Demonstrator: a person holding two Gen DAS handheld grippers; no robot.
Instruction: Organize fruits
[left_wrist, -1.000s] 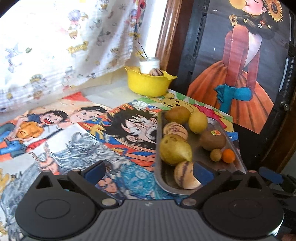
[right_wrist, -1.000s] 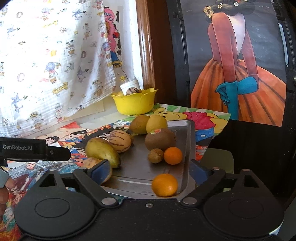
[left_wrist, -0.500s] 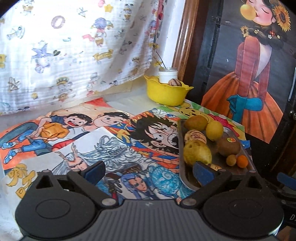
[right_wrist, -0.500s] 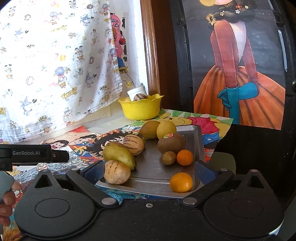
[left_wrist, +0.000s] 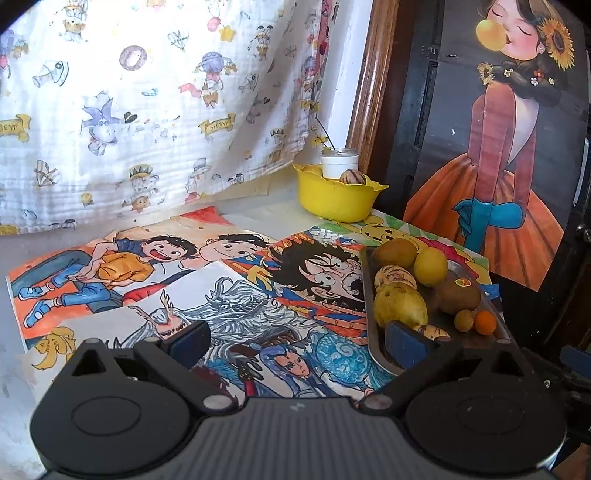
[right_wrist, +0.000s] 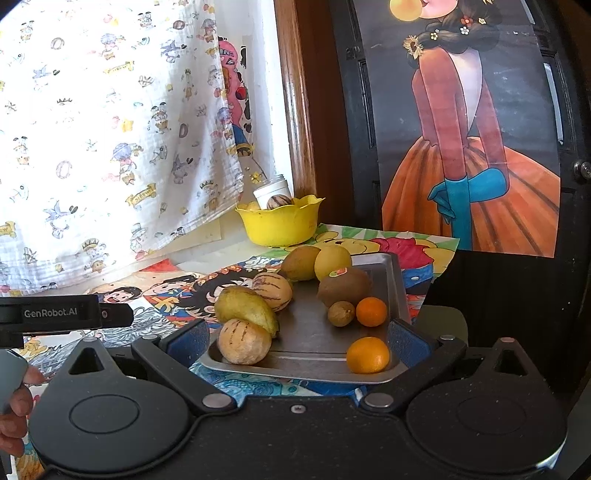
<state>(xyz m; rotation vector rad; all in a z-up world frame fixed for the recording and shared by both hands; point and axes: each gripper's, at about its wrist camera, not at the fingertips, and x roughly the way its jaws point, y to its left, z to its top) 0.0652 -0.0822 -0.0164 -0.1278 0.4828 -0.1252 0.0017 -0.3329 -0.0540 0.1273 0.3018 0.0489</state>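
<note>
A metal tray (right_wrist: 397, 280) holds several fruits: a striped melon (right_wrist: 243, 341) at the near left, a yellow-green pear (right_wrist: 245, 308), a kiwi (right_wrist: 345, 286), a lemon (right_wrist: 332, 262) and two oranges, one (right_wrist: 368, 355) at the near edge. The tray also shows in the left wrist view (left_wrist: 366, 284). A yellow bowl (right_wrist: 280, 227) behind it holds a striped fruit (right_wrist: 279, 202). My right gripper (right_wrist: 299, 339) is open and empty just before the tray's near edge. My left gripper (left_wrist: 297, 338) is open and empty over the drawings, left of the tray.
Cartoon drawings (left_wrist: 155, 280) cover the table. A patterned white cloth (left_wrist: 147, 103) hangs behind. A white jar (left_wrist: 339, 165) sits in the bowl. A wooden frame (right_wrist: 299, 122) and a dark door with a poster (right_wrist: 472, 147) stand at the right, past the table edge.
Both grippers have drawn back and up from the tray, so the fruits look smaller and further away. The left view has swung left over the drawings. No fruit has moved.
</note>
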